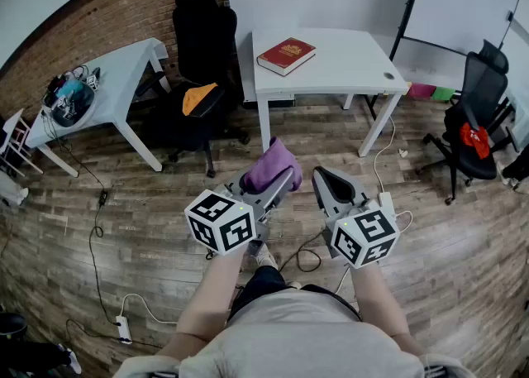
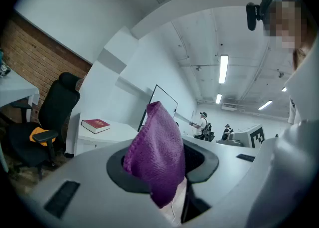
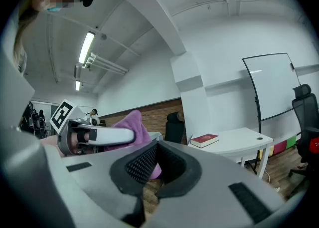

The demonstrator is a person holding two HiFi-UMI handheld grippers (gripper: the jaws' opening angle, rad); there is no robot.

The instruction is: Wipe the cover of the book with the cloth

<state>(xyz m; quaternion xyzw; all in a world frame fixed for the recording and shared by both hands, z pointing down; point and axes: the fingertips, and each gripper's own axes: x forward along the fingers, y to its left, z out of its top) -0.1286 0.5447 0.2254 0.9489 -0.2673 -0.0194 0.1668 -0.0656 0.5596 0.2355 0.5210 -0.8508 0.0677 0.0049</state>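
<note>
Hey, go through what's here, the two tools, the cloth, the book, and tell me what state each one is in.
left tool: shut on the cloth
cloth: bunched, pinched, sticking out past the jaws
right tool: shut, nothing in it
book: closed, flat on the white table

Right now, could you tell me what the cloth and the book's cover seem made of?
Purple cloth: likely microfibre or terry, matte and fuzzy, hanging in limp folds. Red book: seemingly a hardcover, smooth with gold print; cloth or coated board, too distant to tell.
</note>
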